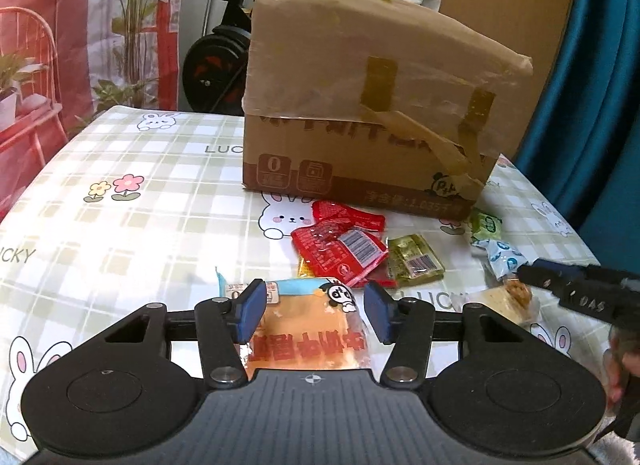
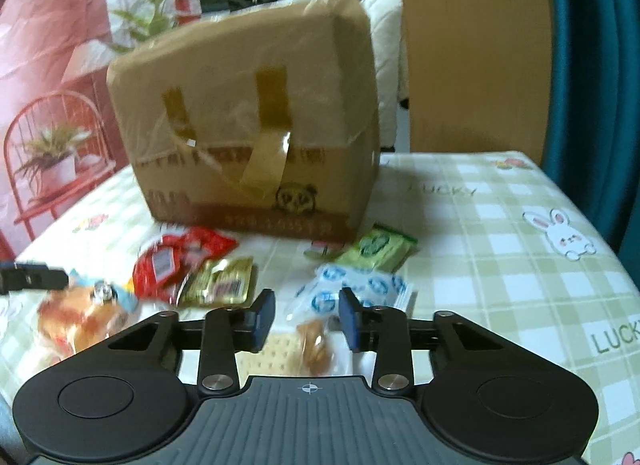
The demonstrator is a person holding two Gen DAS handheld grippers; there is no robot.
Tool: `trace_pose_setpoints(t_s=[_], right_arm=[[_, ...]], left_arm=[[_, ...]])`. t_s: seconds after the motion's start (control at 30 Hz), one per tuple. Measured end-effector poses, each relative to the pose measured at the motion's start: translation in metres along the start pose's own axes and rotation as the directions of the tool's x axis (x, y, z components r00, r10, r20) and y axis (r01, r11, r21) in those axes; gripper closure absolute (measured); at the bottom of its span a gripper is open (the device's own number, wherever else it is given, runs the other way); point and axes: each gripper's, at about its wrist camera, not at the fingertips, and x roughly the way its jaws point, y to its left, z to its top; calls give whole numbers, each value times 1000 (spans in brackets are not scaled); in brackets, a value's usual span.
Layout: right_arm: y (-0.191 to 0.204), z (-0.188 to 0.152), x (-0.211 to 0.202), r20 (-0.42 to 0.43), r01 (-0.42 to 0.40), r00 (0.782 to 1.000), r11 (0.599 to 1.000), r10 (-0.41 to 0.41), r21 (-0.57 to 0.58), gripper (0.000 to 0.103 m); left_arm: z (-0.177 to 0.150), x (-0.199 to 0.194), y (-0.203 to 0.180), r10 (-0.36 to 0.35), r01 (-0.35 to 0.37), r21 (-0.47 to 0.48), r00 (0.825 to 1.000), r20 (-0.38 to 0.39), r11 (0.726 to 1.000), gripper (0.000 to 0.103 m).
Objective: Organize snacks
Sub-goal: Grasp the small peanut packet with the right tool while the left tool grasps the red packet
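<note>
Landmark: cardboard box point(image 1: 360, 105), standing on the worktop point(image 1: 120, 193), flaps taped and folded up.
Snacks: all loose on the worktop in front of the box, none visibly inside it.
Left claw point(image 1: 314, 311): jaws wide, straddling the orange bread packet point(image 1: 304, 329), the snack farthest out from the box front. Pads either side of it; contact can't be confirmed.
Right claw point(image 2: 307, 319): jaws wide over the cracker sandwich pack point(image 2: 296, 345), in front of the box's right corner. Not gripping as far as I can tell.
Other snacks: red packets point(image 1: 340, 243) just in front of the box face; olive-green packet point(image 1: 414, 261) beside them; blue-white wrapped pack point(image 2: 352, 289) and light green packet point(image 2: 380, 249) by the box's right corner.
Pose: both claws low, fingers near level with the worktop, pointing at the box. Right-wrist view is blurred, so probably in motion.
Step, my read: each claw lining up a pick of its own snack.
Do it well: centre the packet between the pads, close on the filled body rather than the thin seal edge, squeeze lightly since bread and crackers crush.
Watch: film wrappers slide; the two claws are near each other, so lift one at a time.
Unknown: where the sorted snacks should end up.
</note>
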Motion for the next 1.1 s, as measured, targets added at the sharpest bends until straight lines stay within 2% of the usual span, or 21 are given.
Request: trace_pose_setpoints(t_s=[0.07,0.13,0.3,0.5,0.73,0.8,0.97,1.1], right_arm=[[1,-4,3,-16,6,1000,1000,-6,-3,75],[-1,-6,5,-28,8,1000,1000,-8,2,78],[-2,-12,10,-54,-1,999,1000,1,0,87],[-5,-14,11,-53,-6,999,1000,7,17,86],[-9,-15,11,-45,-22,999,998,25,56,87],[-10,-15,11,-43,-30,999,997,33,68,87],[-11,-14,11,-37,-46,998,995,49,87,87],[-13,-6,13,-13,-55,998,993,57,100,87]], left_arm=[[0,0,-5,-17,17,17,1000,5,1000,47],[-1,-1,-11,-42,42,47,999,4,998,56],[-5,2,-23,-105,106,88,994,-17,990,65],[-11,11,-20,-70,74,70,996,-54,995,65],[-13,14,-23,-102,110,87,991,-83,990,65],[-15,17,-24,-82,93,106,992,-101,990,66],[-15,23,-26,-1,14,209,998,-62,978,66],[-7,31,-17,45,-37,226,998,-33,973,66]])
